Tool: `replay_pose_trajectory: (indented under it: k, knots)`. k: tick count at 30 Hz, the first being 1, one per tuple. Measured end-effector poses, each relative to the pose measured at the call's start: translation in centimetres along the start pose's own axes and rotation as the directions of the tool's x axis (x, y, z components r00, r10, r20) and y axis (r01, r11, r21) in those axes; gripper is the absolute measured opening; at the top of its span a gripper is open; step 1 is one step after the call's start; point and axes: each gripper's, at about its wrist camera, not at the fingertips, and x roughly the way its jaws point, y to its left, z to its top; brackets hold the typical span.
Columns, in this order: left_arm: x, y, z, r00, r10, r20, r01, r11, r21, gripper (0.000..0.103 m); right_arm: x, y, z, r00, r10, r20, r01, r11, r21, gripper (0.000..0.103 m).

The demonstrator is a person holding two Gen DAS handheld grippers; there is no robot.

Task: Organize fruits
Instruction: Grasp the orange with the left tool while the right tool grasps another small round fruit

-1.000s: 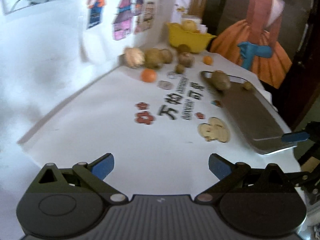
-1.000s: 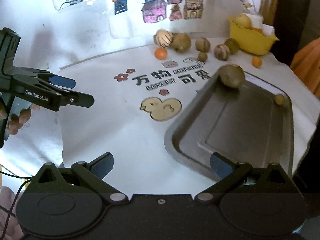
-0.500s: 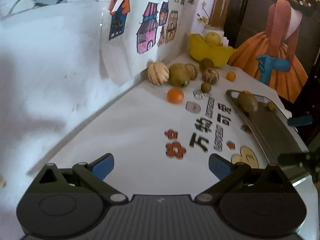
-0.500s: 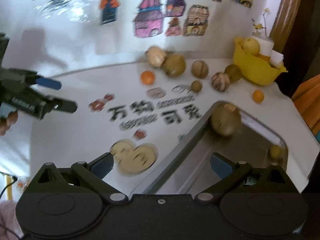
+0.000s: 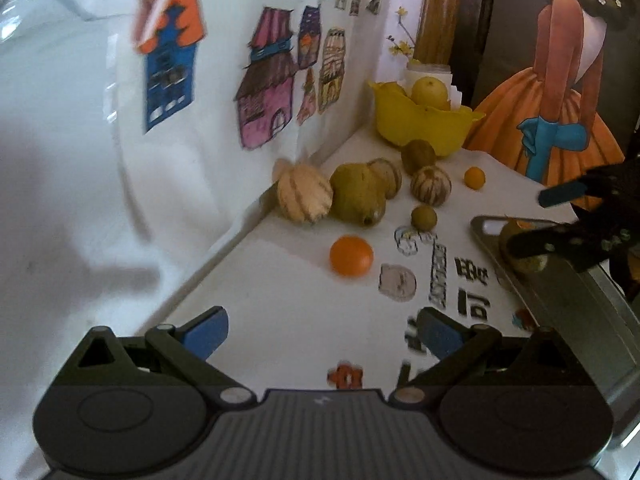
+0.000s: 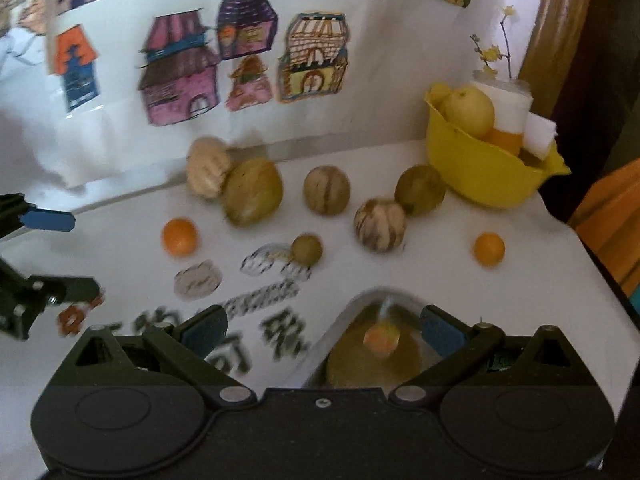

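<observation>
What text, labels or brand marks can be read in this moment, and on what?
"可" on the white printed tablecloth, the clearest of its large black characters.
Other large characters beside it: blurred or cut off, not readable.
Small line of Latin letters on the cloth: too blurred.
House drawings on the wall: no readable words.
Both grippers: no legible brand mark.

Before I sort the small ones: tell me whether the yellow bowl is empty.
No, the yellow bowl holds a pale yellow fruit and something orange beside it, seen in the right wrist view.
</observation>
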Motion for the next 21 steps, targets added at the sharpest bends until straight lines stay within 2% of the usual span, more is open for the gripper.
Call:
replay_pose_trajectory:
  k: [5, 8, 14, 21]
  knots:
    - [2.2, -0.8, 1.2, 1.000, 0.001, 0.015, -0.001, 0.999, 0.042, 0.102, 3.7, -1.4, 1.5, 0.999, 0.044, 0.001, -0.044, 0.998, 0.048, 0.102]
    - [3.5, -1.2, 1.4, 1.000, -0.008, 0.010, 0.007, 0.998, 0.062, 0.102, 5.5, -1.7, 1.9, 0.997, 0.077, -0.005, -0.076, 0.994, 0.072, 0.097]
    - [5.0, -1.9, 1.8, 1.000, -0.008, 0.024, 0.006, 0.994, 0.106, 0.102, 7.5, -1.5, 2.8, 0.991, 0.131, -0.017, -0.129, 0.987, 0.092, 0.086]
    - [5.7, -1.6, 2.2, 0.999, -0.031, 0.019, 0.029, 0.996, 0.090, 0.091, 8.6, -0.7, 3.2, 0.989, 0.146, -0.040, -0.142, 0.987, 0.081, 0.068]
